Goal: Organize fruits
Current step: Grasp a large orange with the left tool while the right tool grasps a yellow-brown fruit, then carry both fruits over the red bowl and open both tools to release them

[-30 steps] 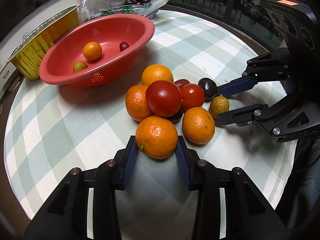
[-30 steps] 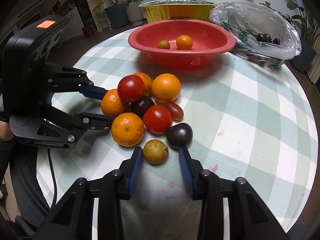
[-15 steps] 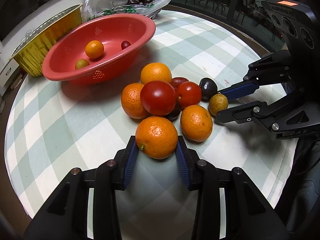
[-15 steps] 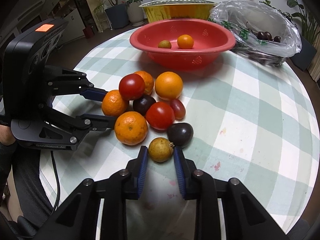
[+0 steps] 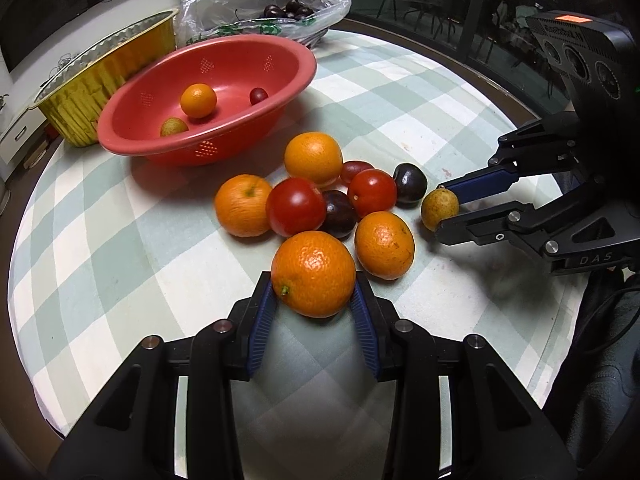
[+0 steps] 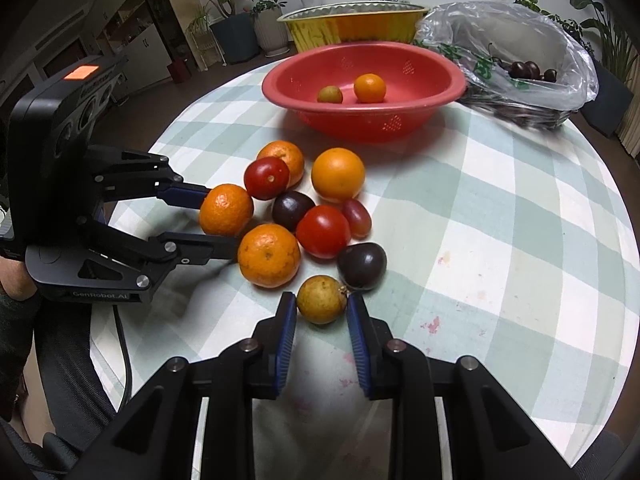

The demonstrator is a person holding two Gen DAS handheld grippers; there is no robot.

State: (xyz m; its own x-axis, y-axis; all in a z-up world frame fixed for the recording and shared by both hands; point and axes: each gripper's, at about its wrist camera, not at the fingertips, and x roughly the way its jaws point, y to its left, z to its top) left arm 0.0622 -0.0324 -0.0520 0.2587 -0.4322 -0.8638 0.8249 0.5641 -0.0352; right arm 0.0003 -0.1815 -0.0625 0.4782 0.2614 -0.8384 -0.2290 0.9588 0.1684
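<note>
A pile of oranges, red tomatoes (image 5: pixel 295 207) and dark plums (image 6: pixel 362 265) lies on the checked tablecloth. My left gripper (image 5: pixel 314 294) is shut on the nearest orange (image 5: pixel 313 274), at the pile's near edge; the same gripper (image 6: pixel 218 220) and orange (image 6: pixel 226 210) show in the right wrist view. My right gripper (image 6: pixel 321 301) is shut on a small yellow-green fruit (image 6: pixel 321 299), pads touching both its sides, beside a plum. In the left wrist view that fruit (image 5: pixel 439 205) sits between the right gripper's fingertips (image 5: pixel 444 210).
A red colander bowl (image 5: pixel 208 148) behind the pile holds a small orange (image 5: pixel 198 100), a greenish fruit and a dark cherry. Beyond it are a gold foil tray (image 5: pixel 92 80) and a plastic bag of dark cherries (image 6: pixel 528 70). Bare tablecloth lies right of the pile (image 6: pixel 500 220).
The right gripper's jaws have closed from standing apart around the small yellow-green fruit to pressing on it. The left gripper has kept its grip on the orange.
</note>
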